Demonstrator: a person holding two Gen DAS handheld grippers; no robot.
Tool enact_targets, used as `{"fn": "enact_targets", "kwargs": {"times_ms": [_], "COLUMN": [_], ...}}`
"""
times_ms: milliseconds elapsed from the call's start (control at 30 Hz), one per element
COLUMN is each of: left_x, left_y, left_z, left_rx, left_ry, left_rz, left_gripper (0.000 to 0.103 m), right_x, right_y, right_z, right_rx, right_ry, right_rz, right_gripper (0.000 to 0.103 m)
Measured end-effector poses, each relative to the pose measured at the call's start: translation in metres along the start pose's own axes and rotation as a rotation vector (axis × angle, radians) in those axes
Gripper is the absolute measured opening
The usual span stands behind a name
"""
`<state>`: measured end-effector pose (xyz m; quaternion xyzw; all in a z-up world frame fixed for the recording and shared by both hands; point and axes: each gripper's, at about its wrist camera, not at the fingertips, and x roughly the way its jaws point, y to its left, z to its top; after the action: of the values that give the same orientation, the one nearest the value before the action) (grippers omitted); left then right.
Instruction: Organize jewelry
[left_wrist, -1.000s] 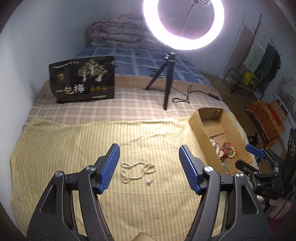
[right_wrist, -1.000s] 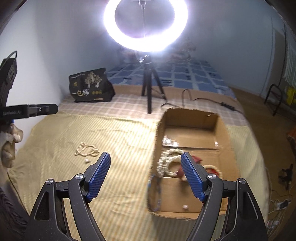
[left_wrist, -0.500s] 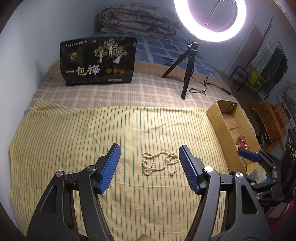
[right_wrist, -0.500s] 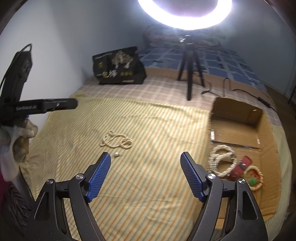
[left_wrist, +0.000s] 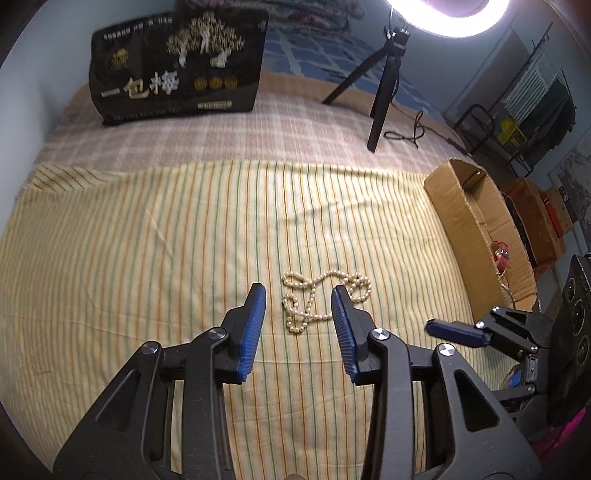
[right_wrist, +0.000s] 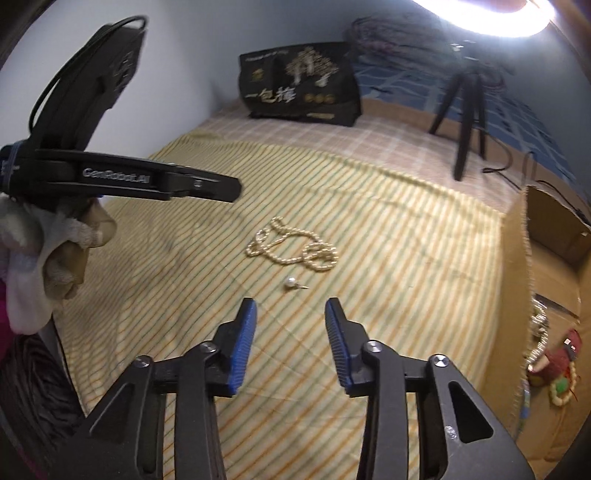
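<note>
two grippers hang over the striped yellow cloth (left_wrist: 147, 240), which seems spread on the bed to give small pale pieces a flat surface to lie on and be picked from. at its right edge sits the open cardboard box (left_wrist: 465, 221), likely the collecting place: in the right wrist view it holds a red ornament (right_wrist: 557, 360) and a beaded bracelet (right_wrist: 563, 387), with a pale strand dimly visible along its near wall.

the left gripper (left_wrist: 297, 299) is empty, its blue pads parted and set either side of the pearl necklace (left_wrist: 314, 299), which lies loosely tangled on the cloth; the right pad overlaps one loop in view, and whether it touches is unclear. that straddle looks like the lining-up for a pinch. the right gripper (right_wrist: 290, 317) is also parted and empty, pointed at the single pearl earring (right_wrist: 291, 283), which lies just beside the necklace, apart from it. both pieces are outside the box.
</note>
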<state>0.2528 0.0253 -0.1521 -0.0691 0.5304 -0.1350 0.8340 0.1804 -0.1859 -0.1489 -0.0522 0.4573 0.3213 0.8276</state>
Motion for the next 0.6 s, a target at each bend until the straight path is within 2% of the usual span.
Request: {"fn": "enact_targets", "kwargs": {"times_ms": [167,600], "left_x": [0.018,0.048], "left_y": [0.004,0.013], "left_z": [-0.002,0.005], "left_rx": [-0.027,-0.090], "left_ry": [0.048,0.095], "left_rz": [-0.027,-0.057], "left_gripper": [0.037,0.037], "right_x": [0.018,0.044], "right_y": [0.005,0.006], "right_z": [-0.001,0.007], "right_rx": [-0.018,-0.011], "right_ry": [0.028,0.044], "right_rz": [0.020,0.019], "right_gripper": [0.032,0.028]}}
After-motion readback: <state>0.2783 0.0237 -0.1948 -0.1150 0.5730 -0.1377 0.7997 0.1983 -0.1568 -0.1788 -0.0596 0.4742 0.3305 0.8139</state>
